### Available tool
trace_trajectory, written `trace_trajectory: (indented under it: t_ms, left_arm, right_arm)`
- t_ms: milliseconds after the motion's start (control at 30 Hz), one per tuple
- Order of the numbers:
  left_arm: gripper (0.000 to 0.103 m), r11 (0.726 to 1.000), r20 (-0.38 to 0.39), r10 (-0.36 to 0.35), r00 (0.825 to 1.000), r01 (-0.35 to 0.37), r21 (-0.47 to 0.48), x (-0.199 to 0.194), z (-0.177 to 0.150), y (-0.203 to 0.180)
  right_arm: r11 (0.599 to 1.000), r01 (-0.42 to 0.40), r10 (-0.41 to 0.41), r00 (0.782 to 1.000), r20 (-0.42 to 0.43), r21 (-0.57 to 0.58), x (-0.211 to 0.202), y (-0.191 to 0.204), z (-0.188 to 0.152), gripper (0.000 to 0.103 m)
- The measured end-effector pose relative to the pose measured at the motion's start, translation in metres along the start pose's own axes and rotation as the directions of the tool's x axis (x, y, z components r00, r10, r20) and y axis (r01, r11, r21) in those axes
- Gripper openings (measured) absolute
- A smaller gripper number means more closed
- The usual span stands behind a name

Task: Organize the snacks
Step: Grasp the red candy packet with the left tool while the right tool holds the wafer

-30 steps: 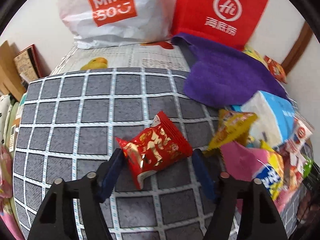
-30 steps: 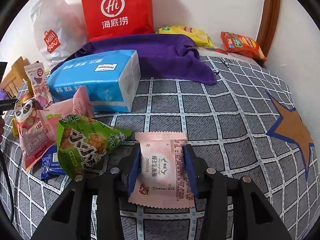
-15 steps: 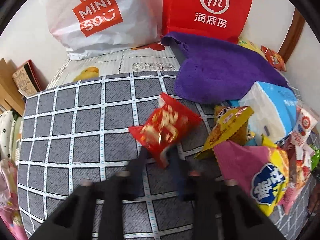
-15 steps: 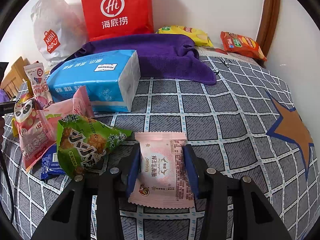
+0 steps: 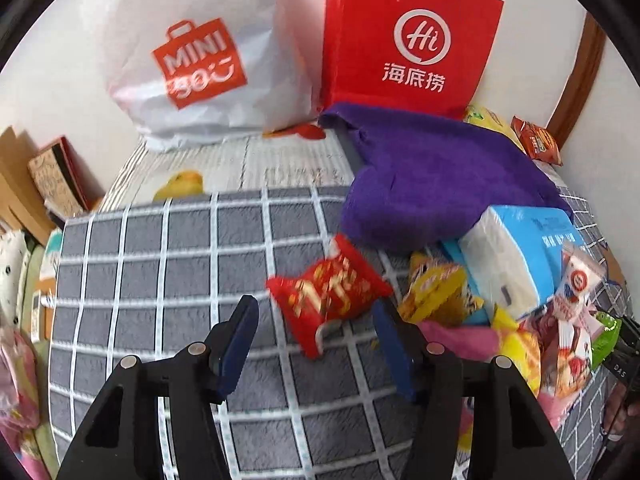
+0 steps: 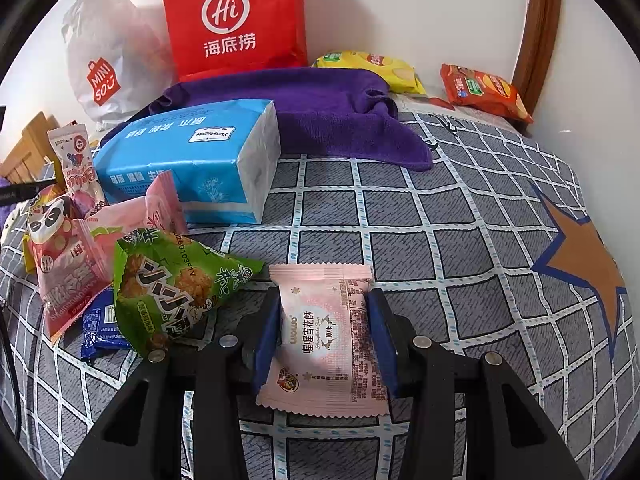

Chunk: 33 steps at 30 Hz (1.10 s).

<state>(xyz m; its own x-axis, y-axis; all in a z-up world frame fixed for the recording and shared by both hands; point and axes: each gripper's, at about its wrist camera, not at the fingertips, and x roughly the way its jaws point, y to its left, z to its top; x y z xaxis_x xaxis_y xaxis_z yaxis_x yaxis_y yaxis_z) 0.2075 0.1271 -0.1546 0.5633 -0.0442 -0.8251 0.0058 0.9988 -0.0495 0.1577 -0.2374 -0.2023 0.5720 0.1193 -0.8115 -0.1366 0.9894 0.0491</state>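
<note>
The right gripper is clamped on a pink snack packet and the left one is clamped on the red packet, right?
Not quite. The right gripper does clamp the pink snack packet, but the left wrist view shows the left gripper open, its fingers clear of the red packet.

Red snack packet (image 5: 330, 294) on grey checked cover (image 5: 160, 272), between parted left hand-held gripper (image 5: 316, 320) jaws.

Grey bedspread (image 6: 400, 216) crossed by white grid lines — purple towel (image 6: 320, 108), red-and-gold packet (image 5: 328, 292), pale pink packet (image 6: 324, 332), blue tissue pack (image 6: 188, 152).
</note>
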Motion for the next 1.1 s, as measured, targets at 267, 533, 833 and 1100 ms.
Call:
trace_trajectory:
  t_ms: [267,533,833,1100]
  left_arm:
    - [0.055,1.0,-0.047,-0.028,0.999,0.028,0.0,0.029,0.007,-0.008]
    - [0.009,0.999,-0.068,-0.026,0.997,0.029,0.044,0.024,-0.005,-0.01]
    - [0.005,0.999,-0.051,-0.044,0.998,0.045,0.019,0.004,-0.018,-0.004]
    - [0.052,0.999,-0.014,-0.044,0.999,0.045,0.021,-0.01,0.009,-0.005]
  right_arm:
    - [1.0,-0.016,0.016,1.0,0.0,0.011,0.001,-0.002,0.0,0.045]
    - [1.0,-0.019,0.019,1.0,-0.001,0.011,0.001,-0.001,0.0,0.045]
    - [1.0,-0.009,0.009,1.0,0.0,0.007,0.001,0.001,0.0,0.044]
    - [1.0,-0.007,0.007,1.0,-0.001,0.004,0.001,0.0,0.0,0.044]
